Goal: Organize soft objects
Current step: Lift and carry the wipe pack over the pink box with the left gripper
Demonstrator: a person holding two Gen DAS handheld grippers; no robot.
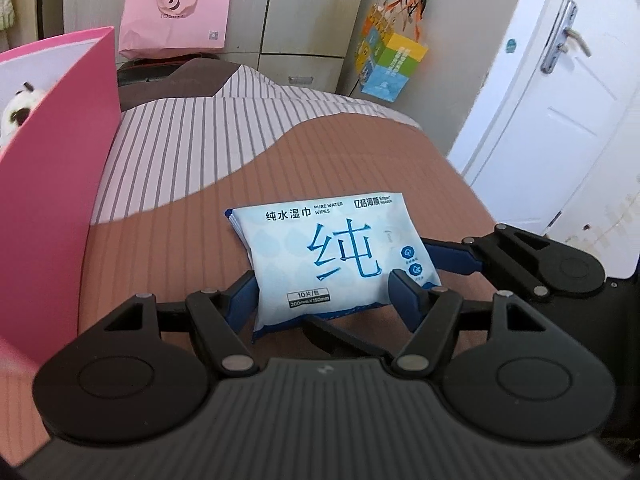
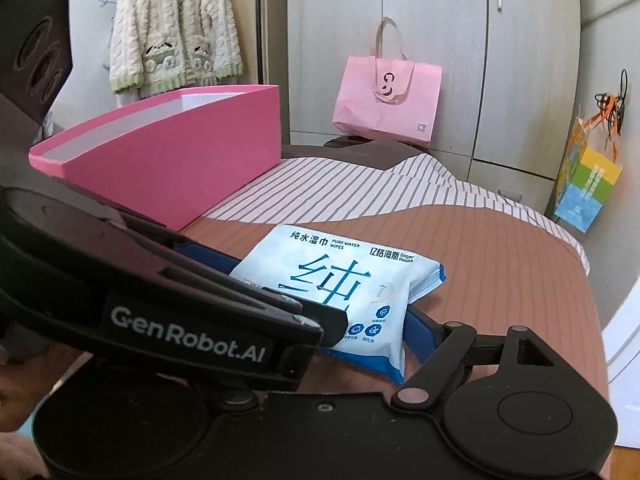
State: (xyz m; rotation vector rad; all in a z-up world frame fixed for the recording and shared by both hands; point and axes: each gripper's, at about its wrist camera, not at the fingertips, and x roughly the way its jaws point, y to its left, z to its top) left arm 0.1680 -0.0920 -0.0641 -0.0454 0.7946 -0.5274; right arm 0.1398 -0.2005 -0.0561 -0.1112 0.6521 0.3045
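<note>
From the left wrist view, the left gripper [image 1: 324, 292] is clamping the pack of wet wipes [image 1: 332, 256] partway open, its blue fingers [image 1: 404, 292] pressing on either side of the pack's near end, just above the brown bed [image 1: 360, 160]. The right gripper [image 1: 472, 254] is reaching in past the pack's right edge. Up and to the left of the fingers, the pink box [image 1: 60, 152] is standing open with a plush toy [image 1: 18, 108] already lying inside, so one soft item seems sorted and the wipes remain.

From the right wrist view, the right gripper [image 2: 360, 316] is standing wide with its one visible finger [image 2: 420, 332] alongside the wet wipes [image 2: 340, 280], seemingly gripping nothing. The box [image 2: 172, 160] is waiting beyond and left of the fingers.
</note>
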